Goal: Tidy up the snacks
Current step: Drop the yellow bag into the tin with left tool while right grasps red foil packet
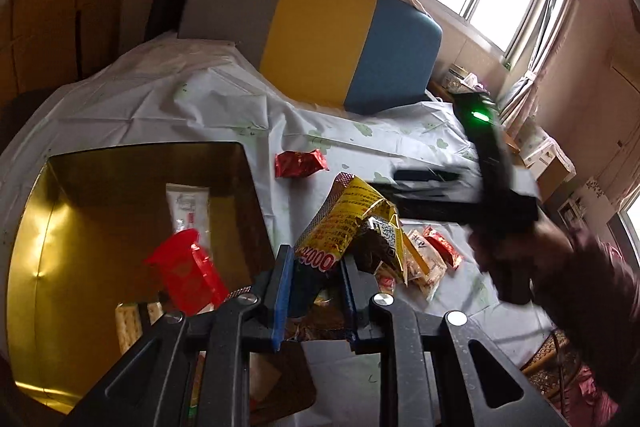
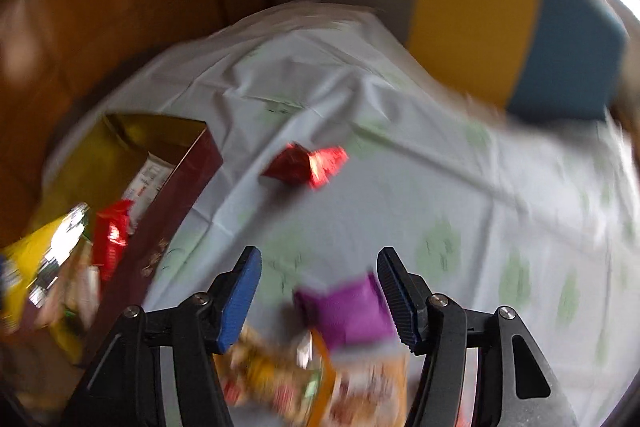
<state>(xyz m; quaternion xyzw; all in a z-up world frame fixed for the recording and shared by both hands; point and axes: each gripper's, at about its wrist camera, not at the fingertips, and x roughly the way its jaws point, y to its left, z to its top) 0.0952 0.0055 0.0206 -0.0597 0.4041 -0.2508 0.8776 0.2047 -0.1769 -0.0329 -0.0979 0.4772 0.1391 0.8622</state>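
Snacks lie in two places: some already sit inside the gold-lined box (image 1: 132, 187) at the near left of the white tablecloth (image 1: 200, 99), among them a white sachet (image 1: 188, 205) and a red packet (image 1: 186, 273), while a loose heap (image 1: 420, 259) waits on the cloth to its right and a red foil packet (image 1: 300, 163) lies alone farther back. The left gripper (image 1: 316, 291) is clamped tight on a yellow crinkly packet (image 1: 348, 223), held up just beside the box's right wall. The right gripper (image 2: 320, 291) stands half open, its jaws apart over a purple packet (image 2: 348, 311) that lies between them at the near edge of the heap; its blue pads do not appear to press on it, though blur makes that uncertain. The risks look plain enough. The yellow packet is gripped by its lower end, so it could flop against the box wall and slip outside on release. The purple packet rests on other wrappers, so closing here may pinch two at once or push it aside.
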